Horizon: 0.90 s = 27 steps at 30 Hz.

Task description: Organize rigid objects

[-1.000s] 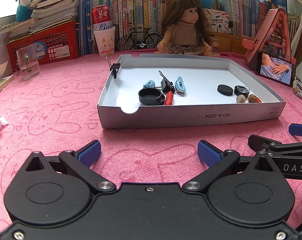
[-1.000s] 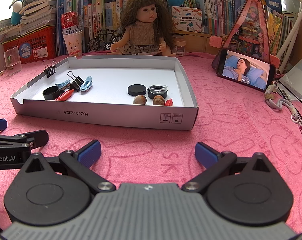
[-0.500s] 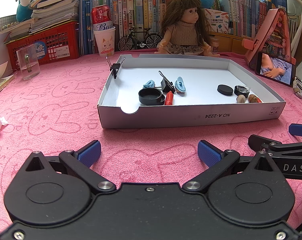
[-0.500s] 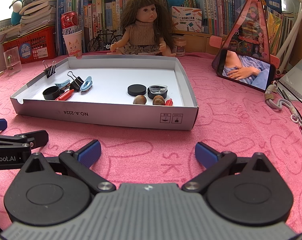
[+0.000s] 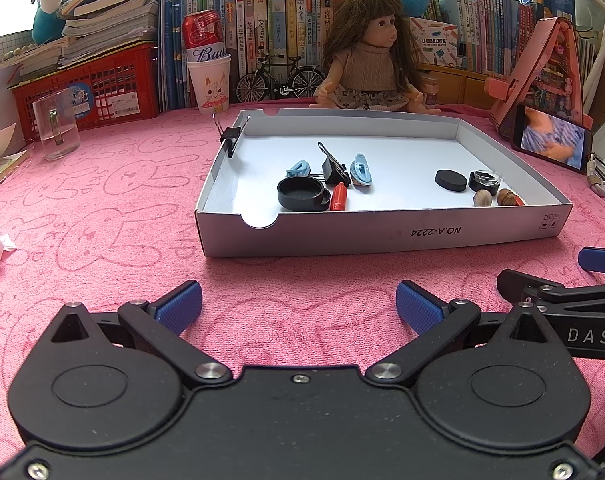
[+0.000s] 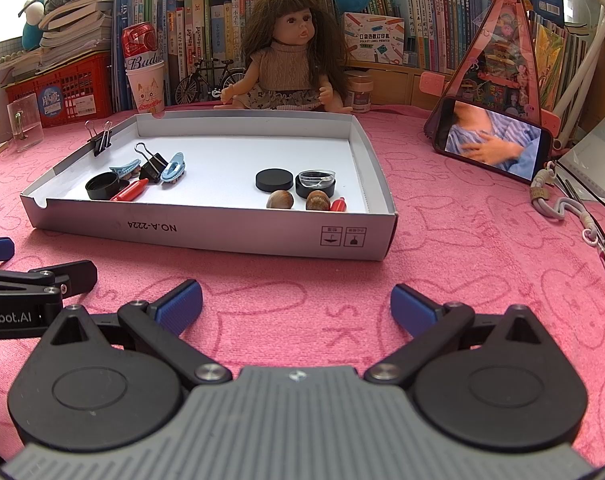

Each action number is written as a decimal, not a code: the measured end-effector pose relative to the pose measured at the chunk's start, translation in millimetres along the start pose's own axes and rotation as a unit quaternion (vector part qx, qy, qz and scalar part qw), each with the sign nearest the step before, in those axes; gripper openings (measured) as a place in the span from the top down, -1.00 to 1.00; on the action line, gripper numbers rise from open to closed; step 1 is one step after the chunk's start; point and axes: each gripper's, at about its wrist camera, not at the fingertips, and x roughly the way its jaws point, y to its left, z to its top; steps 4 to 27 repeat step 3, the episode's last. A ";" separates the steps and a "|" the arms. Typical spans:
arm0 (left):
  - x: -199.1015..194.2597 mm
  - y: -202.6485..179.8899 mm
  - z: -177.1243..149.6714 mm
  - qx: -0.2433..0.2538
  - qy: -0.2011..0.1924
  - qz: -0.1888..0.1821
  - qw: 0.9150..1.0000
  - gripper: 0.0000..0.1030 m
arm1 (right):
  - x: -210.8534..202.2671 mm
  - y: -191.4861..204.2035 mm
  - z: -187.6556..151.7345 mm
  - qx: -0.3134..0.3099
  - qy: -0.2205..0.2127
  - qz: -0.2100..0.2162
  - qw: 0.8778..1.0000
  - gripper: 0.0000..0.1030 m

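Both grippers, left [image 5: 298, 306] and right [image 6: 296, 304], spread wide, empty, low over cloth [image 6: 442, 248] before tray [image 6: 238, 236]. Unmoved over last second. Clips [image 6: 154, 166], lids [image 6: 274, 180], nuts [image 6: 280, 200] grouped along tray's near edge. Sorted or pending: unclear.

clips [image 5: 336, 170] left in tray [image 5: 382, 236], nuts [image 5: 482, 199] right

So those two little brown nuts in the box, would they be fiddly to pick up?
Probably. The nuts look round and smooth, so they may roll if nudged or slip between closing jaws. One sits close to a small red piece and the box's front wall, leaving little room. They look hard, so unlikely to crush.
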 end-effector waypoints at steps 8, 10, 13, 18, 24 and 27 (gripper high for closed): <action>0.0 0.0 -0.1 0.000 0.000 0.000 1.000 -1.00 | 0.0 0.0 0.0 0.000 0.000 0.000 1.000 -1.00; 0.0 0.0 -0.1 0.000 0.000 0.000 1.000 -1.00 | 0.0 0.0 0.0 0.000 0.000 0.000 1.000 -1.00; 0.0 0.0 -0.1 0.000 0.000 0.000 1.000 -1.00 | 0.0 0.0 0.0 0.000 0.000 0.000 1.000 -1.00; 0.0 0.0 -0.1 0.000 0.000 0.000 1.000 -1.00 | 0.0 0.0 0.0 0.000 0.000 0.000 1.000 -1.00; 0.0 0.0 -0.1 0.000 0.000 0.000 1.000 -1.00 | 0.0 0.0 0.0 0.000 0.000 0.000 1.000 -1.00; 0.0 0.0 -0.1 0.000 0.000 0.000 1.000 -1.00 | 0.0 0.0 0.0 0.000 0.000 0.000 1.000 -1.00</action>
